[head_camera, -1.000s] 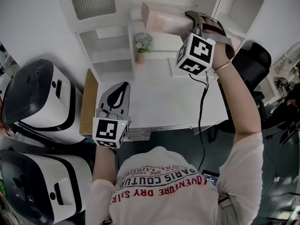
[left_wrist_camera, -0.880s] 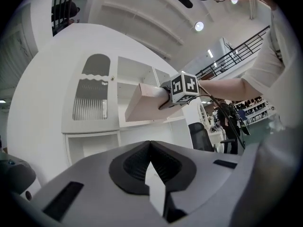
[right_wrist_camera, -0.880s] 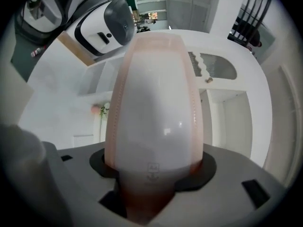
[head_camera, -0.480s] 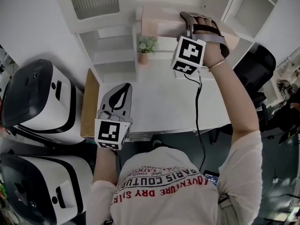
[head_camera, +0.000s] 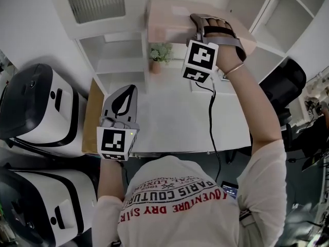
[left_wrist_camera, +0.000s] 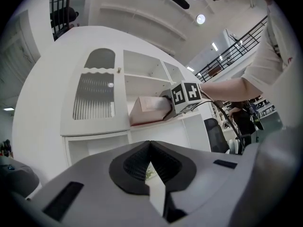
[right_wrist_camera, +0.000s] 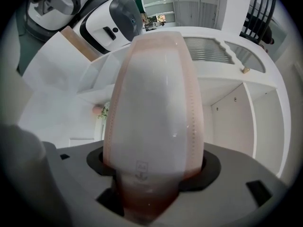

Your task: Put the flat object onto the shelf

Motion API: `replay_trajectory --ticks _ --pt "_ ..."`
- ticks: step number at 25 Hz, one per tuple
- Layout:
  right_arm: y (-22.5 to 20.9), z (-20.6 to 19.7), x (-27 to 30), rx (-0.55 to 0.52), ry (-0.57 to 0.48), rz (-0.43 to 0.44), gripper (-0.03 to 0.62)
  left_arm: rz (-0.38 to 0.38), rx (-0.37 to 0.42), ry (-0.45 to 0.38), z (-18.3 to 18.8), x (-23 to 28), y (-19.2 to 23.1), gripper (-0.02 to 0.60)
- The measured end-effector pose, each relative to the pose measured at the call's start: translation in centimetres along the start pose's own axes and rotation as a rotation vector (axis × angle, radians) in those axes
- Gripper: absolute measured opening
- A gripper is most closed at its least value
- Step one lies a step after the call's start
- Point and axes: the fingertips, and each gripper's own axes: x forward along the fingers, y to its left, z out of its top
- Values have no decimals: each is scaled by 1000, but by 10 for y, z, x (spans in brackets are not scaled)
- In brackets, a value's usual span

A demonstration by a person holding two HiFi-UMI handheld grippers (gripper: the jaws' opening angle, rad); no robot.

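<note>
Shirt print reads "PARIS COUTURE" (upside down); the small mark on the flat object is too blurred to read. The flat object lies on the white shelf ledge, above a pot holding a plant. The right gripper jaws have just been opening, with the flat object between them and the pads against its sides. The left gripper is clenched, nothing in it.

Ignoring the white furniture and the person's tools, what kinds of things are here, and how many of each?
Pink flat box: 1
Potted plant: 1
White-and-black machines: 2
Black chair: 1
Tan board: 1
Total: 6
</note>
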Motion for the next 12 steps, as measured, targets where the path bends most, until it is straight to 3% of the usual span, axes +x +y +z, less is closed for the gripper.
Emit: replay_trajectory --ticks 9,12 --pt "2 4 50 -3 -36 29 362 22 -4 35 -14 34 11 12" --pt "10 7 59 15 -49 111 378 37 -10 38 -17 41 18 12"
